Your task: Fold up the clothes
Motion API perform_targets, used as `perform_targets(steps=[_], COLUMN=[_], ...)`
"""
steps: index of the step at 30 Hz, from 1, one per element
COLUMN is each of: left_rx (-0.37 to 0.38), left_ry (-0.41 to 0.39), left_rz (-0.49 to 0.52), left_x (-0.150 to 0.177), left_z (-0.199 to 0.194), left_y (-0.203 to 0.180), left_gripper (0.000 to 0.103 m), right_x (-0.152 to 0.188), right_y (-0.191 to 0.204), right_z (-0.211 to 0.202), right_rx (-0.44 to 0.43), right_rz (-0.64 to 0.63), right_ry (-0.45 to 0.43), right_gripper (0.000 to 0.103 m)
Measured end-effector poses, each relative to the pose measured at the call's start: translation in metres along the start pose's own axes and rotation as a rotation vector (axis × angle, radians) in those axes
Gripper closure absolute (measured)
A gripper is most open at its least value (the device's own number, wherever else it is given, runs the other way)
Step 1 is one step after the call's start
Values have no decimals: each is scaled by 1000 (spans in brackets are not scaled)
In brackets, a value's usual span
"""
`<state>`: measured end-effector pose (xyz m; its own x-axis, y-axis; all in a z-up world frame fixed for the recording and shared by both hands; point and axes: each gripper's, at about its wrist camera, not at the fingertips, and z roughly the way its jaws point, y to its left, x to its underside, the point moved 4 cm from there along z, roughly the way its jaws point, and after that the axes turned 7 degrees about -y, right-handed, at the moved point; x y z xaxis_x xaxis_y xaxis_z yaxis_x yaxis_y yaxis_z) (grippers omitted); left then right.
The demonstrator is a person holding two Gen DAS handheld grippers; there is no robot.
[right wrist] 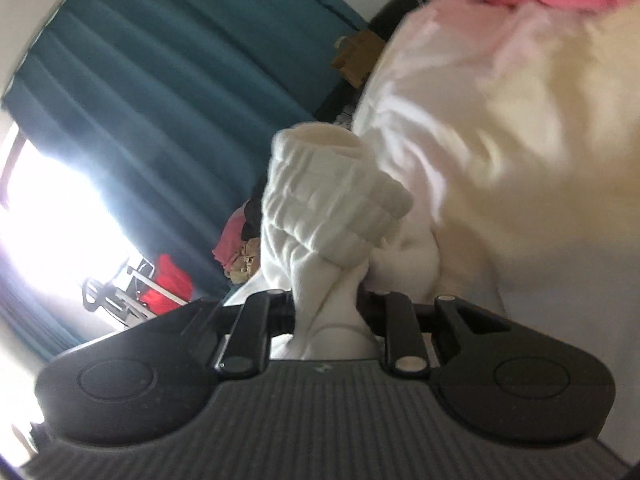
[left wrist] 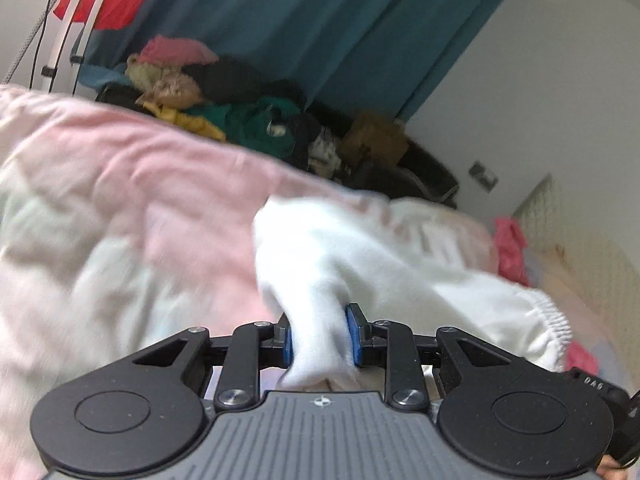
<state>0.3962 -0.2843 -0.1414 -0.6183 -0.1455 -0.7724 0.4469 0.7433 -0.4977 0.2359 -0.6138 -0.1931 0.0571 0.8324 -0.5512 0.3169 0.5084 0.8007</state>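
A pink and white garment (left wrist: pixel 132 200) is held up in the air and fills much of both views; it also shows in the right wrist view (right wrist: pixel 500 128). My left gripper (left wrist: pixel 320 336) is shut on a bunch of its white fabric between the blue pads (left wrist: pixel 354 334). My right gripper (right wrist: pixel 326 308) is shut on another white part, just below a ribbed cuff (right wrist: pixel 324 196). The garment's lower parts are hidden behind the fabric.
A pile of mixed clothes (left wrist: pixel 224 96) lies on a dark sofa (left wrist: pixel 420 164) before a teal curtain (left wrist: pixel 320 20). A red cloth (left wrist: pixel 104 0) hangs on a white rack. A bright pink garment (left wrist: pixel 510 248) lies at right. A bright window (right wrist: pixel 56 208) is at left.
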Motion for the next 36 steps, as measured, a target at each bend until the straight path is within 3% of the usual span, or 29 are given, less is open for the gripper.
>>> perform_targets(steps=[6,12,14,15,17,21,29,36], left_rx=[-34,-97,-122,-130,-110,-94,-78,-101], left_ry=[16,39,47,44,38,-5,-55,-94], left_rz=[82,155,175,188,203,278,371,397], left_x=[24,15,12,9,2,-15,-35,-49], left_z=[-7,-19,-27,-33,-50,-89,-167,-245], left_y=[8,-14,-22,-28,-44,-83,-156,-194], left_gripper=[67,52,37,34,29,19,10,2], right_x=[45,29,25,24,22,16,-10,-21], right_y=[-43,-20,-17,-14,-8,24,100,166], right_z=[-22,-17,-20,-24,-33,-66,-145,-210], right_rx=[46,147,188,207,240,296,180,78], right_rz=[92,11,18,14,-12,-181,-343,-459], right_ry=[-7,91,129,146,178,189,142,83], right_gripper=[79,71,69,69,68,68,68,68])
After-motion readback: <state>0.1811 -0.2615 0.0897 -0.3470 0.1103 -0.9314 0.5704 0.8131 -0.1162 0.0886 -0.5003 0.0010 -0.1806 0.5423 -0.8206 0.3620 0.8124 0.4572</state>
